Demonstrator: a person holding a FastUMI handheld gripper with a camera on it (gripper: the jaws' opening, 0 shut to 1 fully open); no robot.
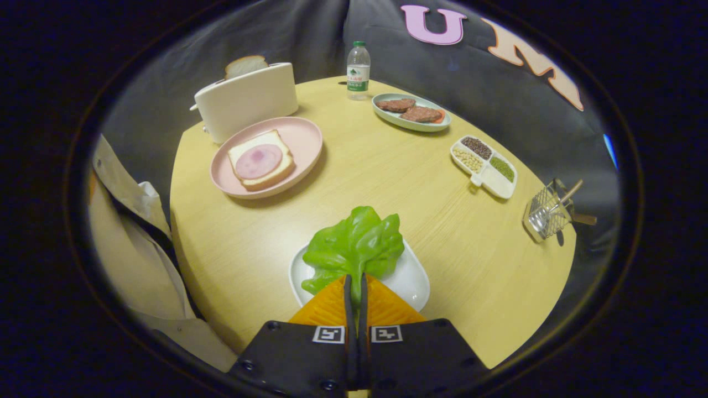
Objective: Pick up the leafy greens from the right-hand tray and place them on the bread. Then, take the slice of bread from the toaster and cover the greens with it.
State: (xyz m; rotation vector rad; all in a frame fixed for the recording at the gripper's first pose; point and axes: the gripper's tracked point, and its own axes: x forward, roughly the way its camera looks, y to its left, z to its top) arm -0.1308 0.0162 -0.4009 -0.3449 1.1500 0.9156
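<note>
Jaws clamped on leafy greens

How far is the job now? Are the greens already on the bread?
Not yet. Nothing looks finished. In hand: the gripper is closed on the greens, which sit over the white tray; whether they are lifted is unclear. Left: carry them to the bread on the pink plate, which has a pink round slice on it, then take the slice from the toaster and cover the greens.
</note>
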